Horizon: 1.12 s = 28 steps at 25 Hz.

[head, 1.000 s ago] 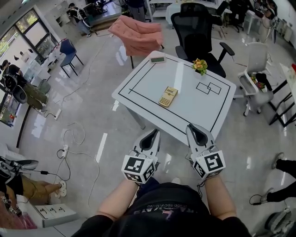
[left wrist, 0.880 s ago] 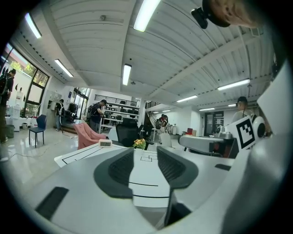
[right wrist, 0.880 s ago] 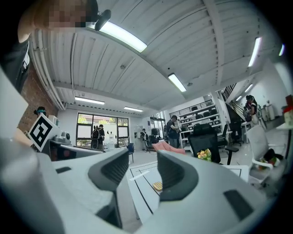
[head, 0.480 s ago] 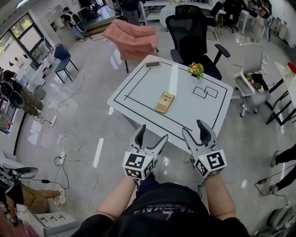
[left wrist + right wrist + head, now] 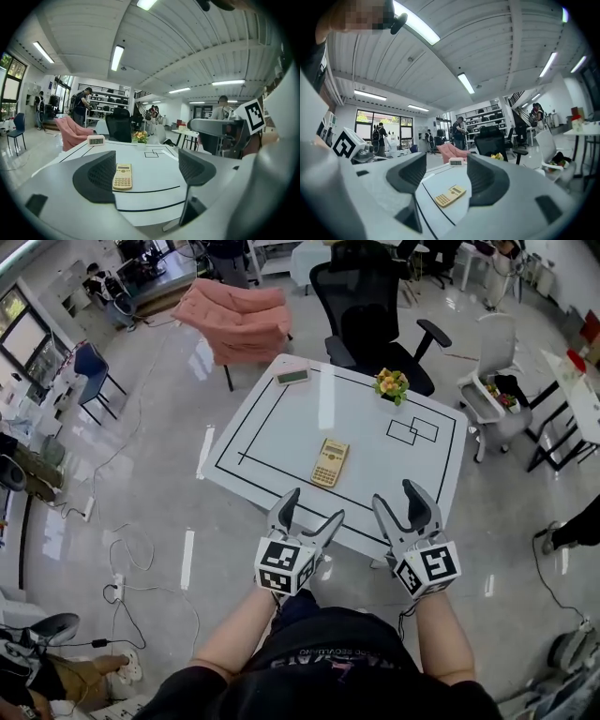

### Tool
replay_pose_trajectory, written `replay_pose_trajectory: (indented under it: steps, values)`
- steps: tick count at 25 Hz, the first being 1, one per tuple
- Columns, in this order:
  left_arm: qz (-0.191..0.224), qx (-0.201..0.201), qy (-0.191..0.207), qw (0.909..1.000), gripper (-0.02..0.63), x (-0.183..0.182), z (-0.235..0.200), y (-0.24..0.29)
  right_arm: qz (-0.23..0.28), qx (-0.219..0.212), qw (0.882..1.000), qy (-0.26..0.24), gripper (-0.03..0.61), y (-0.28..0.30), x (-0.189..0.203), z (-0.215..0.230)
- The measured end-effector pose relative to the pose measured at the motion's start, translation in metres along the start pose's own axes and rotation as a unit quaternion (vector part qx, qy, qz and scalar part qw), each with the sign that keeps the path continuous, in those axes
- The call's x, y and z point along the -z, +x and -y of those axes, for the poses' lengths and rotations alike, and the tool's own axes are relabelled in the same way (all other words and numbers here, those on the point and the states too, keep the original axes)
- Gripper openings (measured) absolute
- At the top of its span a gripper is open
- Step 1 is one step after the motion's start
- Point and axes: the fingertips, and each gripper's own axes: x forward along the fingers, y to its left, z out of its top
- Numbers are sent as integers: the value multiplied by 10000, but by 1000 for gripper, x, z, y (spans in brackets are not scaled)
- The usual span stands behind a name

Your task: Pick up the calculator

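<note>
Near the middle of the white square table [image 5: 277, 430], the yellow rectangular calculator [image 5: 329, 462] lies flat. Left gripper [image 5: 315, 506] and right gripper [image 5: 399, 496] hover at its near edge, jaws wide apart, empty.

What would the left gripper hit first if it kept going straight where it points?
Likely the calculator on the table, lying ahead between its open fingers; depth is unclear.

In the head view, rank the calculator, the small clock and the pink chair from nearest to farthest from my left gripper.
1. Calculator, mid-table, just ahead of the left gripper.
2. Clock, at the table's far edge.
3. Pink chair, beyond the table, far left.
</note>
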Motion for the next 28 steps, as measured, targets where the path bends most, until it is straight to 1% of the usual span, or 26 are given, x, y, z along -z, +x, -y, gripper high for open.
replay_pose_trajectory:
  steps: [6,12,19,24,28]
  values:
    - [-324,458,-61,9984,403,11,-30,32,-100,459,9989,-11,255,33,-2,5]
    - [-638,819,-172,9944,405,27,-56,58,-251,858,9960,1,256,57,3,3]
    - [-1004,1183,-327,9873,405,48,-76,84,-384,1265,9912,-18,255,77,8,-1]
    - [-1296,1422,-296,9809,407,65,-83,100,-419,1533,9873,-26,255,89,11,1]
    - [-1605,1529,-278,9747,410,84,-87,113,-452,1698,9844,-17,255,100,15,1]
